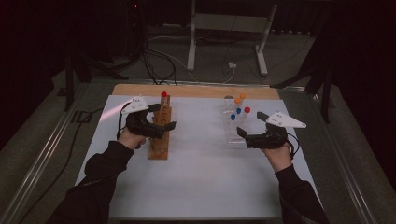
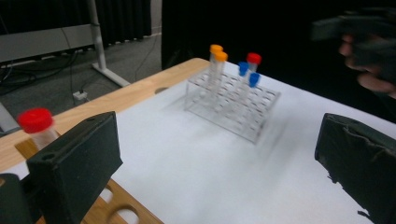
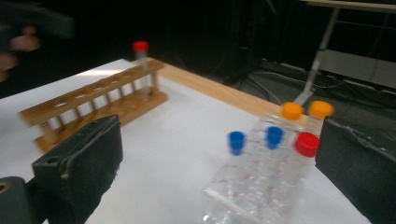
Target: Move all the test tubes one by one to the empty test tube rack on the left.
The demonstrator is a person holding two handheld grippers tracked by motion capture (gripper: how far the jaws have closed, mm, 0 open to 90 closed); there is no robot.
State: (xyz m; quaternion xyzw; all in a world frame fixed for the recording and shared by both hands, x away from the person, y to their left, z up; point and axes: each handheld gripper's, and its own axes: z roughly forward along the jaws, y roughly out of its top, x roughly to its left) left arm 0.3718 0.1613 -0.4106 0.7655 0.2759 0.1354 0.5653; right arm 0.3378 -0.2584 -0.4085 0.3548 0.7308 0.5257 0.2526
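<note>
While standing in the far end hole of the wooden rack (image 1: 159,135), kept upright there, red-capped tube (image 1: 164,95) sits just beyond the left gripper (image 1: 164,117), jaws spread wide, nothing between them. Right gripper (image 1: 250,124) likewise wide open and empty, just beside the clear rack (image 1: 234,126), where two orange-capped tubes (image 3: 306,110), two blue-capped tubes (image 3: 255,138) and another red-capped one (image 3: 307,143) stand held apart in separate holes. Both racks on the white surface (image 1: 201,177). No readable labels or writing anywhere.
</note>
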